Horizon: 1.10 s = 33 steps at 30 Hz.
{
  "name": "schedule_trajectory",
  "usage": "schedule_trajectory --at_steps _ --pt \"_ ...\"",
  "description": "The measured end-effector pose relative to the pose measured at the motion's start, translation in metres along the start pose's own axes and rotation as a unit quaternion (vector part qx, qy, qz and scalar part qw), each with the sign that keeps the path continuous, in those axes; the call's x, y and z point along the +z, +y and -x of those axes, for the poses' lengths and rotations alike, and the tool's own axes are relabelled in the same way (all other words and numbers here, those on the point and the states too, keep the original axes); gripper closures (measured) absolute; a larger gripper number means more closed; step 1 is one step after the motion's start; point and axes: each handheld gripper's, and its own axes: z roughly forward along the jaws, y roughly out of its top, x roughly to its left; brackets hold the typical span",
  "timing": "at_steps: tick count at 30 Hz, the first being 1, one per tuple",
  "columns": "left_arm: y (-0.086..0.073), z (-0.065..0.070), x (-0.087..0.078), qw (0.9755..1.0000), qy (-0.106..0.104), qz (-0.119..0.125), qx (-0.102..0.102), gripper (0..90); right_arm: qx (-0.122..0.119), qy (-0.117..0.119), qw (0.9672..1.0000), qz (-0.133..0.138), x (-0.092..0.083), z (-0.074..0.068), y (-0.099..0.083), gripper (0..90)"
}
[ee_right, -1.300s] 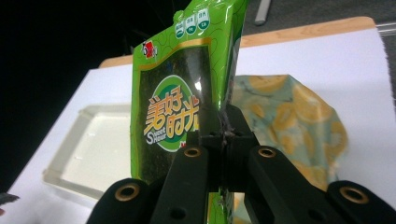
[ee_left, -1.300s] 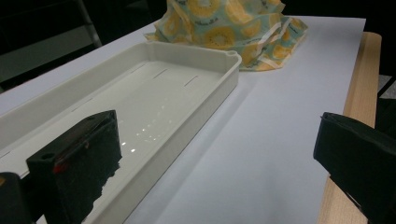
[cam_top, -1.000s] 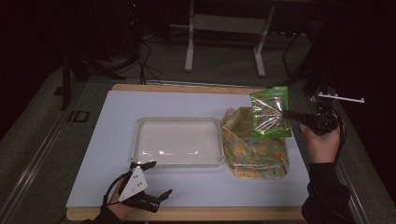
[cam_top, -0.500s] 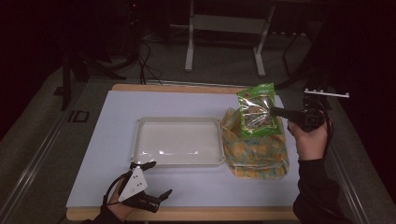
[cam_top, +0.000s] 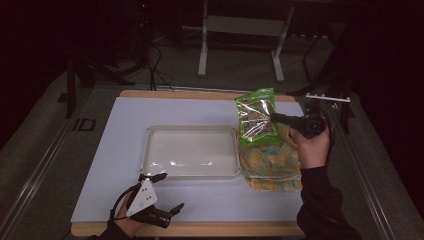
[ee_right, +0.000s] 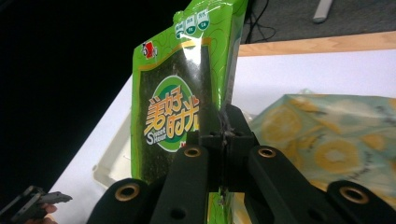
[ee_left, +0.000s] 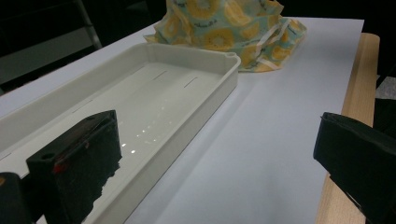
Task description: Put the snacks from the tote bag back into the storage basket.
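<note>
A green snack packet (cam_top: 257,116) hangs in the air above the left part of a yellow-patterned cloth bag (cam_top: 272,160), close to the right end of a white tray (cam_top: 190,131). My right gripper (cam_top: 278,118) is shut on the packet's edge; in the right gripper view the jaws pinch the packet (ee_right: 180,93) from below at its right side. My left gripper (cam_top: 162,197) rests near the table's front edge, left of centre, and is open. In the left gripper view its jaws stand wide apart with nothing between them, beside the tray (ee_left: 201,100).
A white sheet (cam_top: 120,135) covers the wooden table (cam_top: 200,94). The cloth bag (ee_left: 224,32) lies right of the tray. Metal stand legs (cam_top: 240,45) and cables (cam_top: 155,60) are on the floor beyond the table. A rail (cam_top: 40,165) runs along the left side.
My right gripper has carried the packet leftward, from beyond the bag's right edge to above its left part near the tray. The left gripper has stayed still.
</note>
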Motion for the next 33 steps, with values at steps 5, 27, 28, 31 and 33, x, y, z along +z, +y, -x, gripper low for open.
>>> schedule_trajectory --at_steps 5,27,28,31,33 --pt "0.0 0.0 0.0 1.0 0.0 -0.001 0.001 1.3 0.003 0.011 0.9999 -0.005 0.015 -0.007 -0.003 89.0" --pt "0.0 0.0 0.0 1.0 0.0 -0.002 0.005 1.3 0.024 0.038 0.999 0.004 0.058 -0.029 -0.021 89.0" --pt "0.0 0.0 0.0 1.0 0.0 -0.003 0.006 1.3 0.023 0.037 0.999 0.003 0.059 -0.031 -0.022 88.9" --pt "0.0 0.001 -0.001 1.0 0.0 -0.001 0.005 1.3 0.028 0.041 0.9987 0.006 0.064 -0.034 -0.025 88.9" --pt "0.0 0.001 -0.001 1.0 0.0 -0.001 0.005 1.3 0.031 0.044 0.9985 0.01 0.067 -0.036 -0.027 88.9"
